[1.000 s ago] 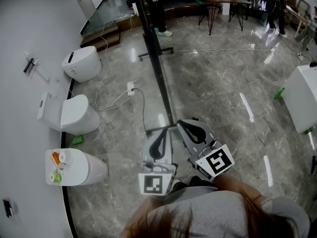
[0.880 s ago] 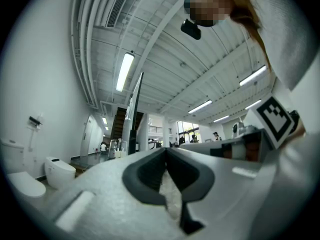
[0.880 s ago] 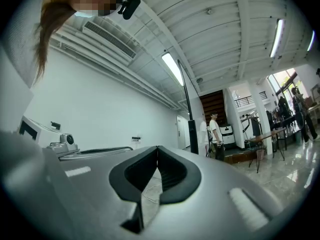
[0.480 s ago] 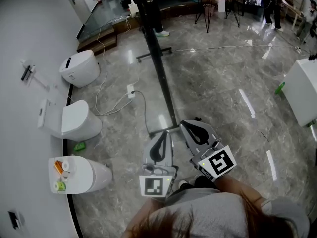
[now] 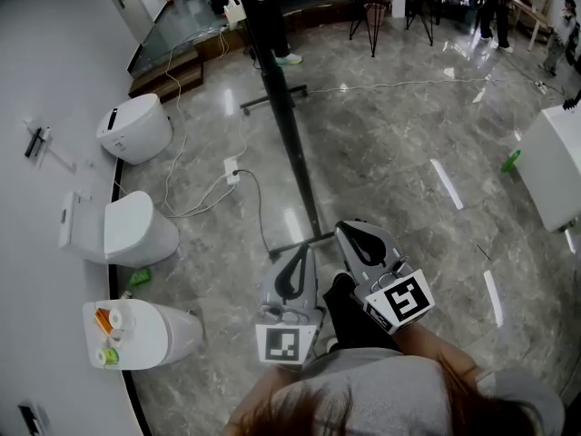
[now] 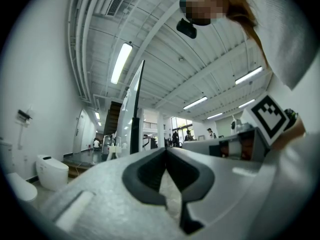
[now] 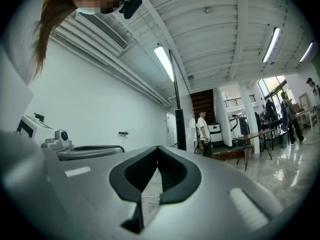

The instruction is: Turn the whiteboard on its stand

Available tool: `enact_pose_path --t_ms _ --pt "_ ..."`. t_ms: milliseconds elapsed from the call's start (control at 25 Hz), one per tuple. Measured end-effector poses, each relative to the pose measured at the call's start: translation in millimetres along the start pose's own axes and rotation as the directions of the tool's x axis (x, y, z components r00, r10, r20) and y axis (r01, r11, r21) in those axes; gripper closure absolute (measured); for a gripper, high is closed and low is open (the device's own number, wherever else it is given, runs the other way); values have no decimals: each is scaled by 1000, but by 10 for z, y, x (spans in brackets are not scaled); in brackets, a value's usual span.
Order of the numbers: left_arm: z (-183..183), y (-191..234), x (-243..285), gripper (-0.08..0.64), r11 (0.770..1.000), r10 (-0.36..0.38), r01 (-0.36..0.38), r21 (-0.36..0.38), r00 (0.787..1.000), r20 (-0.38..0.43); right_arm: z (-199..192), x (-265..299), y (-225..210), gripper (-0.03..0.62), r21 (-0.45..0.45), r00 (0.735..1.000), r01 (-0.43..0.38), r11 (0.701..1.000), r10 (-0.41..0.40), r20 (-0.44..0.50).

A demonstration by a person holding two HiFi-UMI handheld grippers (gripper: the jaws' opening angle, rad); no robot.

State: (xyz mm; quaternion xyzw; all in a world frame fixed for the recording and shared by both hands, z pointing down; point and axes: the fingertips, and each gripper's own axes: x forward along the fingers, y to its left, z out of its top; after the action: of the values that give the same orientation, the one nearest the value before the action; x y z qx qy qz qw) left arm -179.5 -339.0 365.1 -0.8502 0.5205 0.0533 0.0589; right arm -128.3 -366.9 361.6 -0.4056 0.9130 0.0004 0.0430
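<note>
Whiteboard (image 5: 289,125): judged stiff and heavy, best taken by its frame edge. Left tool (image 5: 298,249) and right tool (image 5: 350,229): held clenched and empty, near the whiteboard.

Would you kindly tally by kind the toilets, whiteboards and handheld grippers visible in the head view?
Toilets: 3
Whiteboard: 1
Grippers, left gripper and right gripper: 2
Total: 6
</note>
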Motion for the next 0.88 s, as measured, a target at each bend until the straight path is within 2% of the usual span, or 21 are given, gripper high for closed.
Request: enact_pose_path --t_ms 160,360,600,760,880 --pt "-97 310 374 561 999 41 -41 6 999 -5 -24 431 -296 589 3 999 -34 999 34 -5" --pt "-105 600 934 561 994 78 -78 70 997 6 65 941 -659 589 -20 995 -100 995 100 8" --pt "-101 945 1409 561 987 151 -152 57 988 23 109 1405 -979 589 -30 988 -156 987 157 11" --pt "-148 1079 1523 561 981 176 -176 76 984 13 93 1600 -1088 594 -22 984 -180 983 180 7" --pt "-183 1235 1554 561 978 206 -206 45 979 0 44 1722 -1092 597 -7 982 -190 982 190 -3"
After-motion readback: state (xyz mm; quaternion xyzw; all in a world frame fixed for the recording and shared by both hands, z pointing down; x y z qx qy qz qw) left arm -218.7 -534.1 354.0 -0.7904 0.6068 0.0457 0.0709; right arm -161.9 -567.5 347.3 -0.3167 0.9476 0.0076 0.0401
